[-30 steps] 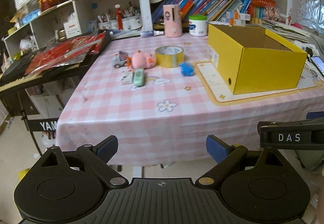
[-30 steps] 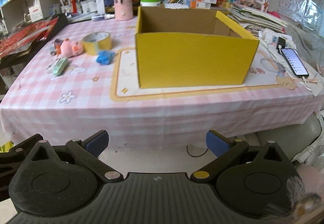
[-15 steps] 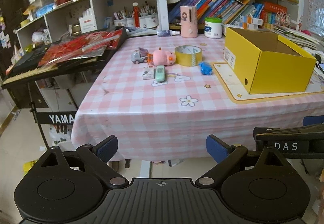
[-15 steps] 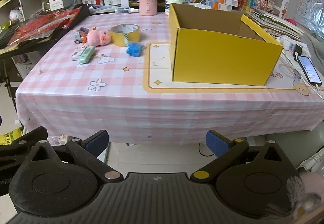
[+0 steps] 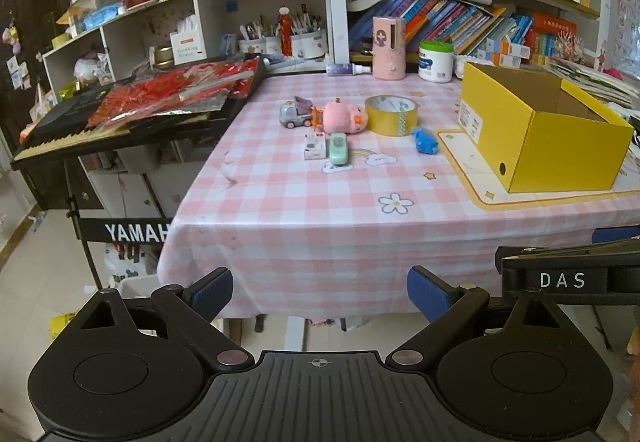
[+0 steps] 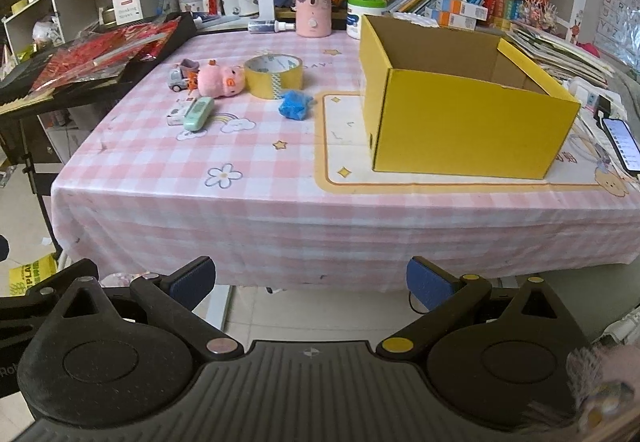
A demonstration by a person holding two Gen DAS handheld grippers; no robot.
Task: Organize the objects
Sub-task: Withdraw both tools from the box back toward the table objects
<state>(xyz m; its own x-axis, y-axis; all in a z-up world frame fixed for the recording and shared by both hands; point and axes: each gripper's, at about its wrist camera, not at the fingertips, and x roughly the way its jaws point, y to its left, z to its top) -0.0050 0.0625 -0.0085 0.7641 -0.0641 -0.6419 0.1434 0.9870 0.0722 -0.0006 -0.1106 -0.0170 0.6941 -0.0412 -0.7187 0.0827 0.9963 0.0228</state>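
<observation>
An open yellow box (image 5: pixel 544 134) (image 6: pixel 460 110) stands on the right of a pink checked table (image 5: pixel 320 210) (image 6: pixel 280 178). Left of it lie a yellow tape roll (image 5: pixel 392 115) (image 6: pixel 274 76), a pink pig plush (image 5: pixel 344 117) (image 6: pixel 220 80), a grey toy truck (image 5: pixel 296 113) (image 6: pixel 181 74), a mint green toy car (image 5: pixel 338 149) (image 6: pixel 199 113), a small white box (image 5: pixel 314 147) (image 6: pixel 176 116) and a blue crumpled object (image 5: pixel 425 140) (image 6: pixel 295 104). My left gripper (image 5: pixel 320 292) and right gripper (image 6: pixel 310 282) are both open and empty, held off the table's front edge.
A keyboard with red packets (image 5: pixel 132 110) (image 6: pixel 80 58) stands left of the table. A pink dispenser (image 5: pixel 389 48) (image 6: pixel 313 4) and a white jar (image 5: pixel 436 62) (image 6: pixel 366 16) stand at the back before bookshelves. A phone (image 6: pixel 622 144) lies at the far right.
Both grippers have pulled back and risen from the table, so the table and its objects look smaller and farther. Both stay open. Nothing on the table has moved.
</observation>
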